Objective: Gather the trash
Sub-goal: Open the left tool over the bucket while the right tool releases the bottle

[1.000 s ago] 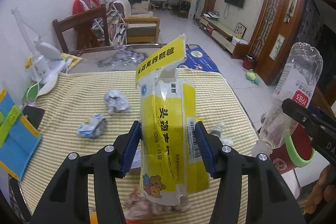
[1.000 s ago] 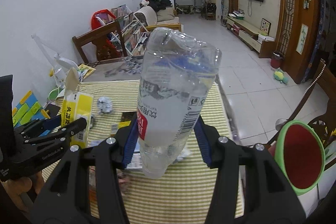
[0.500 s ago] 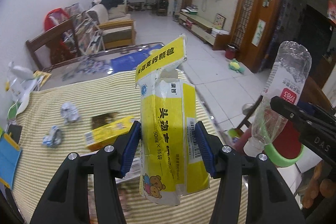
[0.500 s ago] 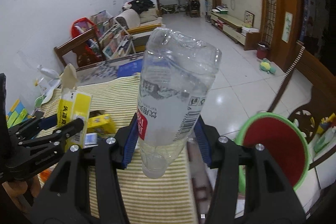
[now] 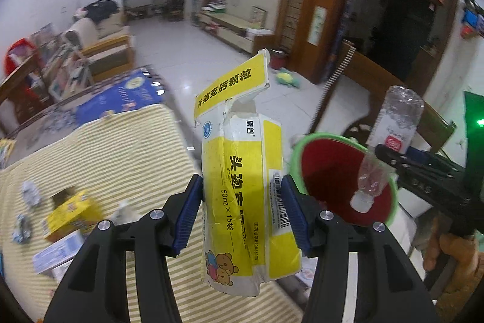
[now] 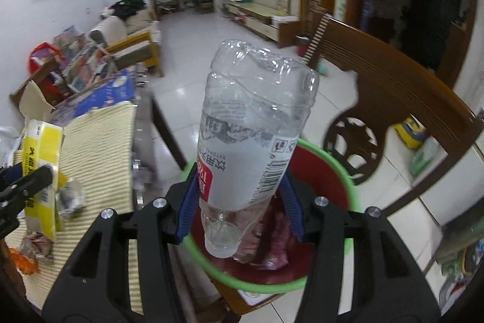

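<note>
My left gripper (image 5: pixel 240 214) is shut on a torn yellow and white medicine box (image 5: pixel 245 189), held upright above the striped table's right edge. My right gripper (image 6: pixel 239 202) is shut on an empty clear plastic bottle (image 6: pixel 254 129), held cap down over a red bin with a green rim (image 6: pixel 348 180). In the left wrist view the bottle (image 5: pixel 390 138) and the right gripper (image 5: pixel 390 156) hang over the bin (image 5: pixel 332 168), to the right of the box. The box also shows in the right wrist view (image 6: pixel 42 147).
The yellow striped tablecloth (image 5: pixel 121 147) carries a yellow carton (image 5: pixel 72 211), crumpled paper (image 5: pixel 30 192), a blue-white pack (image 5: pixel 57 253) and wrappers (image 6: pixel 33 244). A carved wooden chair (image 6: pixel 387 99) stands behind the bin. Pink trash lies inside the bin (image 6: pixel 278 247).
Both grippers have swung right, away from the table's middle. The bottle now hangs over the red bin, and the box has reached the table's right edge beside it.
</note>
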The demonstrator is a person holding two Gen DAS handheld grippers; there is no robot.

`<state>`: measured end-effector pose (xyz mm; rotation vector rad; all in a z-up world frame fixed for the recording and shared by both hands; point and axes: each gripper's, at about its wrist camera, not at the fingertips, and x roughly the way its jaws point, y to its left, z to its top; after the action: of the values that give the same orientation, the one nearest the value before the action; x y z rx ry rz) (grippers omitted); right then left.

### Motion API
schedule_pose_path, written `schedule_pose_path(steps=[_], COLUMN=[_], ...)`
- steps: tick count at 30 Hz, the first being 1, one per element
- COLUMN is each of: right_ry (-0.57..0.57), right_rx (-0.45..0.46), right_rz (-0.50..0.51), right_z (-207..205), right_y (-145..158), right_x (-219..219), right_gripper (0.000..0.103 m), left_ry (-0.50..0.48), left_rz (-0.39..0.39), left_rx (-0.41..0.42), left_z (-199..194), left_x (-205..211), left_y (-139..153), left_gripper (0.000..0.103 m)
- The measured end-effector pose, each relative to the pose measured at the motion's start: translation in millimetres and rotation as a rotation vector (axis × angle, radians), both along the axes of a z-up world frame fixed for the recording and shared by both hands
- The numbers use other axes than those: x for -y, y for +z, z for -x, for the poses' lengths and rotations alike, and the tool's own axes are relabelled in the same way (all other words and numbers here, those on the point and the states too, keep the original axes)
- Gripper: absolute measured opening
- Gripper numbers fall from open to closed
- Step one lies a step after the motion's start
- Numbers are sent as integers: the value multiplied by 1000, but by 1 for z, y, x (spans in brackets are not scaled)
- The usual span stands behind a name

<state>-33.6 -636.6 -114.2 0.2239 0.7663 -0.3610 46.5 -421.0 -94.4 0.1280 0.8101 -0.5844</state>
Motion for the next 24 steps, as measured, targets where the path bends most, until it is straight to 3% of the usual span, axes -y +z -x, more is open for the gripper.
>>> schedule_pose_path(steps=[2,3,4,5,16,20,24], right_ry=[-32,-42,-58,-68,-197,-230,-233], right_rx=[-12,-15,-11,-3,16,24,36], right_rz=[6,8,14,19,5,1,0], right_z=[5,6,10,13,58,73,76], right_y=[-5,-5,-7,-7,-3,0,4], right_x=[12,17,24,27,61,64,62], right_gripper=[55,62,75,77,79,79,79], left_ry=[-40,-53,-70,-86,-263,-278,-276], left_rz=[2,3,6,9,20,14,34], left_rx=[-9,-13,-20,-25,-78,-82,-62], left_z=[1,1,2,1,0,1,8], left_x=[20,27,36,43,128,140,134], left_y=[-1,-1,-2,-2,-22,-25,-19], left_gripper=[51,51,51,51,52,70,73])
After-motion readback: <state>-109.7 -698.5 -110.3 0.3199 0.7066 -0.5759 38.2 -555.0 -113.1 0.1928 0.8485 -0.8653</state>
